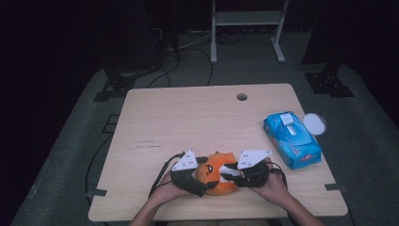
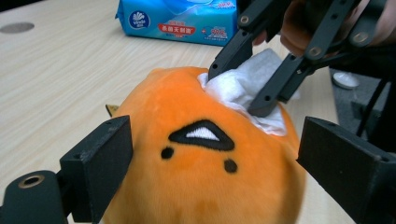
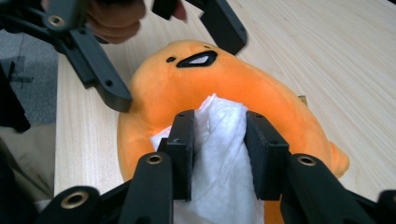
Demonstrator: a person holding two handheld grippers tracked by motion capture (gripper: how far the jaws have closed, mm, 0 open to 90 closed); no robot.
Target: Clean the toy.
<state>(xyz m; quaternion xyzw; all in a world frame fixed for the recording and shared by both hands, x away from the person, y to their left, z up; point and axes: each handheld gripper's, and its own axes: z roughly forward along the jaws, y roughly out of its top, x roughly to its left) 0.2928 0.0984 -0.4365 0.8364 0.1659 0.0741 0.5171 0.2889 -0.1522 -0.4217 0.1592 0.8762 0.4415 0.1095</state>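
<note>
Orange plush toy (image 1: 217, 175) sits at the desk (image 1: 188, 122) near edge, 6 o'clock, left claw (image 2: 210, 163) spread open around it, right claw (image 3: 219, 140) clamped on a white wipe (image 3: 219, 154) pressed against it; soft, light, squashy, best braced at the sides.

One orange plush toy (image 1: 217, 173), one white wipe (image 3: 219, 154), one blue wipes pack (image 1: 291, 139), one white lid (image 1: 314, 123), two tools

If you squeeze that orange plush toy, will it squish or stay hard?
Probably squish: the orange plush toy looks furry and stuffed, bulging between the left gripper's fingers. It likely weighs little. Its rounded body may wobble or slide on the smooth table when the white wipe rubs it.
</note>
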